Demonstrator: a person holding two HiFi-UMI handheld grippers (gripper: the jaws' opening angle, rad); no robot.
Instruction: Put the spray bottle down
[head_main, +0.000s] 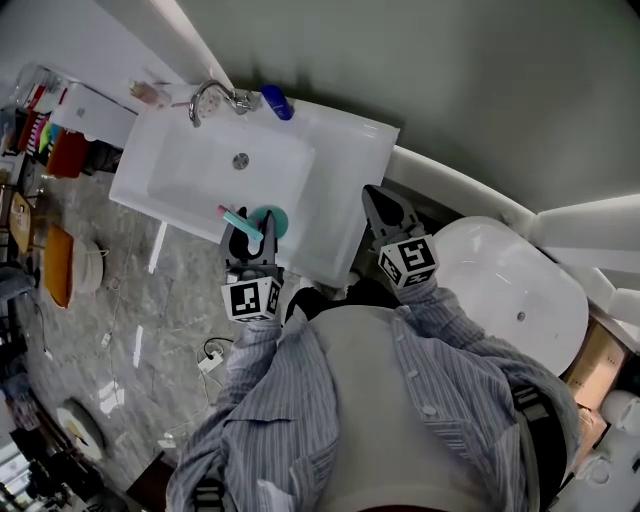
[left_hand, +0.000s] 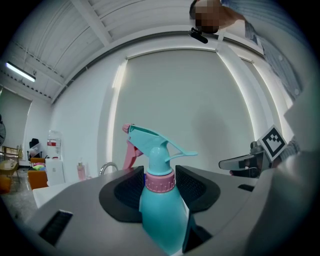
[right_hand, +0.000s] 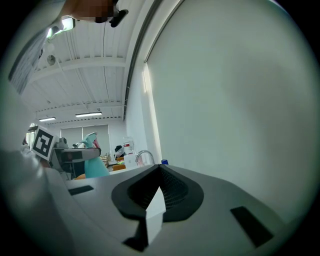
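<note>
A teal spray bottle (left_hand: 159, 200) with a pink collar and pink trigger stands upright between my left gripper's pads; my left gripper (left_hand: 160, 187) is shut on its neck and shoulder. In the head view the spray bottle (head_main: 262, 222) sits in my left gripper (head_main: 252, 240) over the front rim of the white sink (head_main: 330, 215). My right gripper (head_main: 385, 218) hangs beside the sink's right end, jaws shut with nothing between them. The right gripper view shows my right gripper (right_hand: 160, 187) pointing at a plain wall, with the spray bottle (right_hand: 95, 162) small at the left.
A chrome tap (head_main: 208, 98) and a blue bottle (head_main: 278, 102) stand at the sink's back edge. A white toilet (head_main: 515, 295) is to the right. Clutter and a cable (head_main: 212, 358) lie on the marble floor at the left.
</note>
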